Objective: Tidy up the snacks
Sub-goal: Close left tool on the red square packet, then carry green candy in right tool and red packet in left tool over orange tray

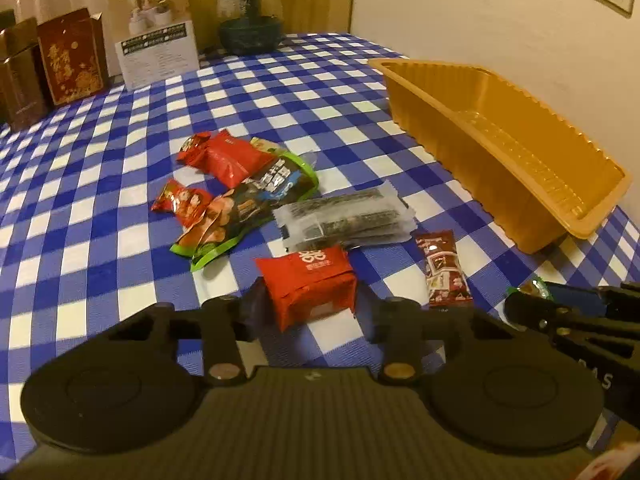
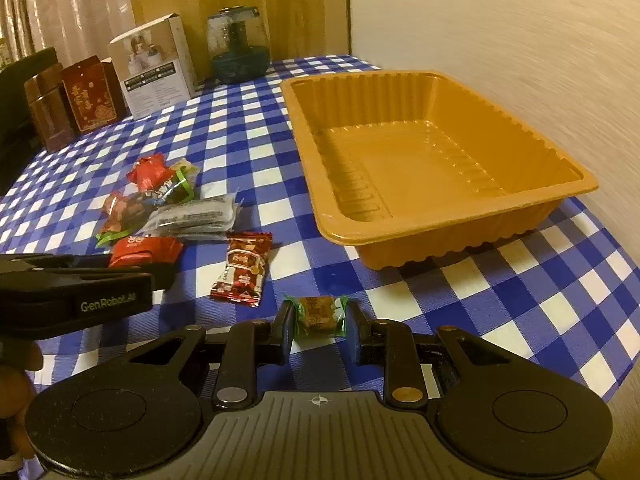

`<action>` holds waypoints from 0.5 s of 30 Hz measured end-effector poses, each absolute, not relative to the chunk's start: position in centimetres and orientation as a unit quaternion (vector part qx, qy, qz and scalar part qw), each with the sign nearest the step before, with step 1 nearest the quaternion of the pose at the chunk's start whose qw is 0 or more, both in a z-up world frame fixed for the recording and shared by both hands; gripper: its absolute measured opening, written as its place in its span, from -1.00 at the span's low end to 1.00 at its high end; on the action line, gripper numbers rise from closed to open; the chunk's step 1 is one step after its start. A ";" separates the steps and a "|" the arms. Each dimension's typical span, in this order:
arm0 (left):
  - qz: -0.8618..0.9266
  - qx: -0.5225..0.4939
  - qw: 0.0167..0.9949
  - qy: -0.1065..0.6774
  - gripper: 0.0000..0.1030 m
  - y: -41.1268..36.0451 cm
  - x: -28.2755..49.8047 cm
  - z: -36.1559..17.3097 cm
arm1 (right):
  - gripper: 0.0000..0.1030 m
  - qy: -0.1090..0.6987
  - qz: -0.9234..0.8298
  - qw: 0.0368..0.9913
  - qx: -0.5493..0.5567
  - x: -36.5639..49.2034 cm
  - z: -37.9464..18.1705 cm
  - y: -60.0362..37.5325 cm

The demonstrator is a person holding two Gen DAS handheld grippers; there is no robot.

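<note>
Right wrist view: the right claw (image 2: 318,330) brackets a green-wrapped candy (image 2: 319,315), pads touching its twisted ends, long axis crosswise between them. Bare checked table (image 2: 520,304) lies between it and the orange tray (image 2: 440,216) by the wall edge. The left claw (image 1: 308,312) stands wide around a red packet (image 1: 310,286); whether it touches, I cannot tell. Other snacks (image 1: 248,188) cluster mid-table
</note>
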State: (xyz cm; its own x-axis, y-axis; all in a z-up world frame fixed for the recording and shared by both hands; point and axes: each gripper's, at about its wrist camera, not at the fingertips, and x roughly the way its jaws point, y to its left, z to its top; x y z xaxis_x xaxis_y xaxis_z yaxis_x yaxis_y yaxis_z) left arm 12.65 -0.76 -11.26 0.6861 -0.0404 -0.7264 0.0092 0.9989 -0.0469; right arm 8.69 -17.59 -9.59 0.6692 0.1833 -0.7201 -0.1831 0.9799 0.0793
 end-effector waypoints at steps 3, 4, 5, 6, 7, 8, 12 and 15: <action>-0.011 -0.023 0.917 0.397 -0.23 -0.5 12.2 -11.1 | -0.48 0.392 0.103 0.914 -0.002 8.5 -9.5 -17.4; -0.009 -0.024 0.918 0.397 -0.23 -0.4 12.0 -11.0 | -0.48 0.391 0.104 0.914 -0.002 8.5 -9.4 -17.3; -0.007 -0.025 0.918 0.395 -0.24 -0.3 11.8 -10.9 | -0.48 0.391 0.105 0.915 -0.002 8.4 -9.4 -17.3; -0.006 -0.024 0.919 0.394 -0.24 -0.3 11.6 -10.7 | -0.48 0.390 0.107 0.915 -0.003 8.4 -9.3 -17.2; -0.006 -0.024 0.919 0.392 -0.24 -0.3 11.4 -10.5 | -0.48 0.389 0.109 0.915 -0.004 8.3 -9.2 -17.1; -0.006 -0.025 0.920 0.391 -0.24 -0.2 11.2 -10.3 | -0.48 0.387 0.111 0.915 -0.005 8.2 -9.1 -17.0; -0.008 -0.027 0.924 0.380 -0.24 0.1 10.6 -8.9 | -0.48 0.379 0.120 0.918 -0.007 7.7 -8.4 -16.7; -0.010 -0.038 0.928 0.371 -0.24 0.2 10.3 -7.7 | -0.48 0.372 0.128 0.919 -0.008 7.3 -7.6 -16.5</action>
